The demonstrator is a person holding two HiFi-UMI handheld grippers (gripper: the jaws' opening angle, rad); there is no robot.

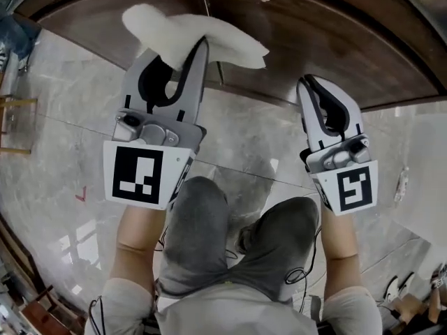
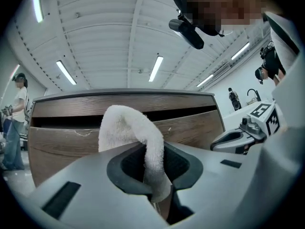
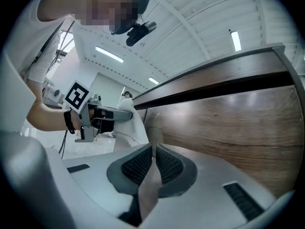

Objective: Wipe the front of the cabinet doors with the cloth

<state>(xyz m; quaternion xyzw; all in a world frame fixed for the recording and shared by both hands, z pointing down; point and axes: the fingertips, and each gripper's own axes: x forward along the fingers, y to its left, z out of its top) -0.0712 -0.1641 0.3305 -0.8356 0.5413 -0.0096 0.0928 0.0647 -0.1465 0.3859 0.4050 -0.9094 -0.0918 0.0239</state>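
Note:
A white cloth (image 1: 209, 37) is bunched in my left gripper (image 1: 190, 56), which is shut on it; the cloth's free ends spread over the jaw tips, against or just in front of the brown wooden cabinet doors (image 1: 314, 33). In the left gripper view the cloth (image 2: 128, 128) loops up out of the shut jaws before the wood front (image 2: 62, 142). My right gripper (image 1: 308, 84) is to the right, close to the right door, shut and holding nothing. The right gripper view shows its ribbed pads (image 3: 138, 165) together beside the door (image 3: 228, 123), with the cloth (image 3: 131, 123) further left.
The person's knees in grey trousers (image 1: 202, 222) are below the grippers over a glossy marble floor (image 1: 70, 103). A wooden frame (image 1: 14, 121) stands at the far left. Another person (image 2: 18, 113) stands to the cabinet's left. Shoes (image 1: 394, 288) lie at the lower right.

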